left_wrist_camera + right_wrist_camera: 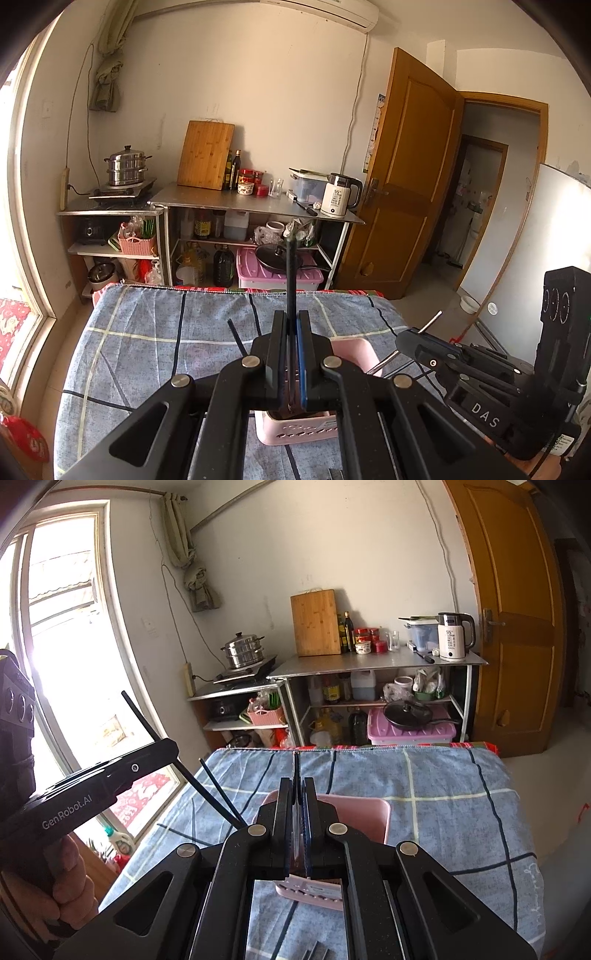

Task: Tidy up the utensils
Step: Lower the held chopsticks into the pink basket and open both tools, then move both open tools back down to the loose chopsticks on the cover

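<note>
Black jaws of the left gripper [291, 319] clench a dark chopstick [291, 273] that juts far beyond them, above a pink basket [295, 430] on the blue checked cloth [147, 332]; the right gripper sits at right. From the right wrist, the right gripper [297, 786] clamps a thin metal utensil [296, 764] over the same basket; another chopstick [218, 788] lies at left.

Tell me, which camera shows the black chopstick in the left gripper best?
The right wrist view: it shows the black chopstick side-on, crossing the left gripper. The left wrist view sees it end-on, foreshortened between its shut jaws.
</note>
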### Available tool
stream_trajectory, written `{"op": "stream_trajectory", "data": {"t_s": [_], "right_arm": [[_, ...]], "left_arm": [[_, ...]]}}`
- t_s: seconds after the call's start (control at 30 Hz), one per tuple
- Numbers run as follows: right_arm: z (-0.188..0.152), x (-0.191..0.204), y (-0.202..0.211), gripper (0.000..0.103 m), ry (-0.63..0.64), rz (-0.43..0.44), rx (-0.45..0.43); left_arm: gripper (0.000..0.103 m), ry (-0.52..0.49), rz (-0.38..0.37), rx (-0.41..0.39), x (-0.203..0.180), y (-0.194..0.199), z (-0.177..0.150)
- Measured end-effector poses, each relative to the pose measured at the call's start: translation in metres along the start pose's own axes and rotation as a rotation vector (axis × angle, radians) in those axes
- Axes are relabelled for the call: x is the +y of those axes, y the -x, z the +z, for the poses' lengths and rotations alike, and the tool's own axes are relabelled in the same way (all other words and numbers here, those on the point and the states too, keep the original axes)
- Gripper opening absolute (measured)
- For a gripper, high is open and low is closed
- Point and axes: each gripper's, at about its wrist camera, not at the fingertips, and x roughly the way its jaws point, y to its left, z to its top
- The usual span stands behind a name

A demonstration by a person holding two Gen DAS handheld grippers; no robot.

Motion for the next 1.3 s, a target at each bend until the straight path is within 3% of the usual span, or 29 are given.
{"op": "stream_trajectory", "data": {"t_s": [0.37, 0.67, 0.87, 1.3], "right_arm": [[-0.025, -0.005, -0.032, 0.005, -0.007, -0.007, 0.091], [-0.036, -0.011, -0.037, 0.008, -0.021, 0.003, 0.14], [-0.04, -0.011, -0.019, 0.014, -0.015, 0.01, 0.119], [-0.079, -0.021, 0.052, 0.014, -0.015, 0.003, 0.075]], "left_arm": [[0.005, 0.04, 0.004, 0.101, 0.022, -0.041, -0.038], [0.006, 0.027, 0.023, 0.141, 0.023, -0.05, -0.053], [0.015, 0.026, 0.034, 0.135, 0.02, -0.036, -0.062], [0.017, 0.028, 0.017, 0.086, 0.005, 0.03, -0.103]]}}
